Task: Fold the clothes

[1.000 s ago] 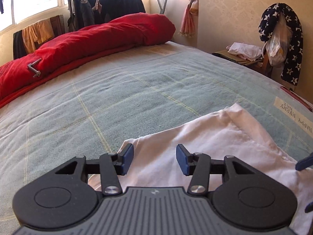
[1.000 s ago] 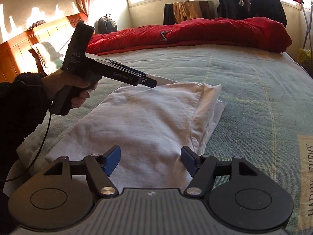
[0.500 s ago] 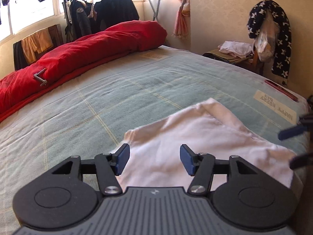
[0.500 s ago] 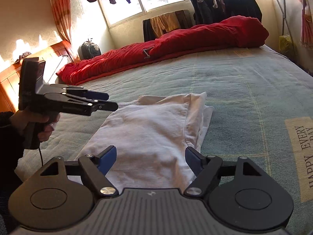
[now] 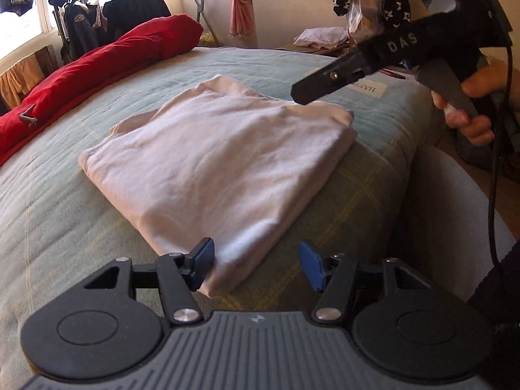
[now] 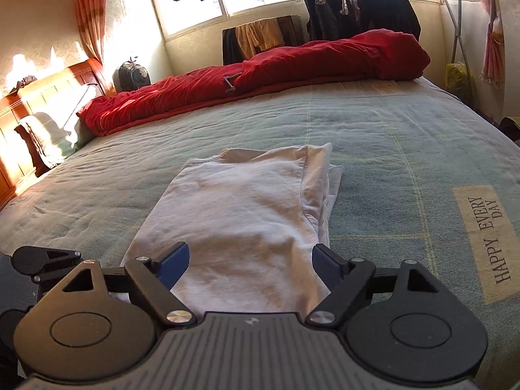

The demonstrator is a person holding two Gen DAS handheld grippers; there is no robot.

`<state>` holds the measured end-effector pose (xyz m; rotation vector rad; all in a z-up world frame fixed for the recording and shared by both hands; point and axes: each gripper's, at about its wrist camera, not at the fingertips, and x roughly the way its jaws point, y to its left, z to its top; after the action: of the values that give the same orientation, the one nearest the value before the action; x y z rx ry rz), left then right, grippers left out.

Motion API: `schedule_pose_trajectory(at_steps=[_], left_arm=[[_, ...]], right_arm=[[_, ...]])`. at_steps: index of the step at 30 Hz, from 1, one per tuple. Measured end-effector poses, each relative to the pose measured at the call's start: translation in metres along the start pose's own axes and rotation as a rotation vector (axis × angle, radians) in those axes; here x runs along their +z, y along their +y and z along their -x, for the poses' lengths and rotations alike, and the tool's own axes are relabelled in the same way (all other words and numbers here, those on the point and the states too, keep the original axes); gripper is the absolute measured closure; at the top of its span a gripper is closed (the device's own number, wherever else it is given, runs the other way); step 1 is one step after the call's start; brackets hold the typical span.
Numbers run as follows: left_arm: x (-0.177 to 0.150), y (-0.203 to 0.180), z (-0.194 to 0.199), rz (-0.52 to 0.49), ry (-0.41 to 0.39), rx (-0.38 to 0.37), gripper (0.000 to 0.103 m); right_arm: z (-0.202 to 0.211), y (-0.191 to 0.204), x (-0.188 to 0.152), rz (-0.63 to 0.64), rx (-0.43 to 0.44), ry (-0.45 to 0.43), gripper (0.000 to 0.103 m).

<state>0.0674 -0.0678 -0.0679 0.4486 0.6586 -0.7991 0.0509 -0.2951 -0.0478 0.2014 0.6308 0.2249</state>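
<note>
Swinging wide since a second ago, the left gripper now looks across the folded white cotton garment from its near corner, where before it faced the red quilt head-on; the right gripper has barely shifted.

Readable writing: a cream patch on the blue-green checked bedspread says "HAPPY EVERY DAY", and in the left view the right-hand tool's black body carries "DAS" in pale letters.

A hand wraps the grey pistol grip of that tool, holding it tilted down over the garment's far edge, a black cable hanging from it.

Left jaws stand apart, blue pads clear of each other, with the garment's corner lying below the gap and nothing pinched. Right jaws are opening, spread wider than the garment's near end seen between them, pads not pressing on cloth.

Lying flat on the bedspread near the bed's edge, the garment is a long, layered rectangle with soft creases, its under-layers sticking out along one side. Along the bed's far side lies the rumpled red quilt.
</note>
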Motion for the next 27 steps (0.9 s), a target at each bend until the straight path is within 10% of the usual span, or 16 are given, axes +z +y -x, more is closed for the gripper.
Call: schedule_pose_trajectory(at_steps=[13, 16, 27], left_arm=[[-0.001, -0.001, 0.017, 0.062, 0.012, -0.014, 0.038], [0.005, 0.000, 0.026, 0.051, -0.030, 0.099, 0.037], [-0.009, -0.035, 0.000, -0.396, 0.045, 0.412, 0.037]], right_arm=[[0.010, 0.005, -0.001, -0.019, 0.028, -0.015, 0.012], [0.013, 0.002, 0.000, -0.044, 0.026, -0.032, 0.012], [0.013, 0.004, 0.001, -0.031, 0.020, -0.038, 0.010]])
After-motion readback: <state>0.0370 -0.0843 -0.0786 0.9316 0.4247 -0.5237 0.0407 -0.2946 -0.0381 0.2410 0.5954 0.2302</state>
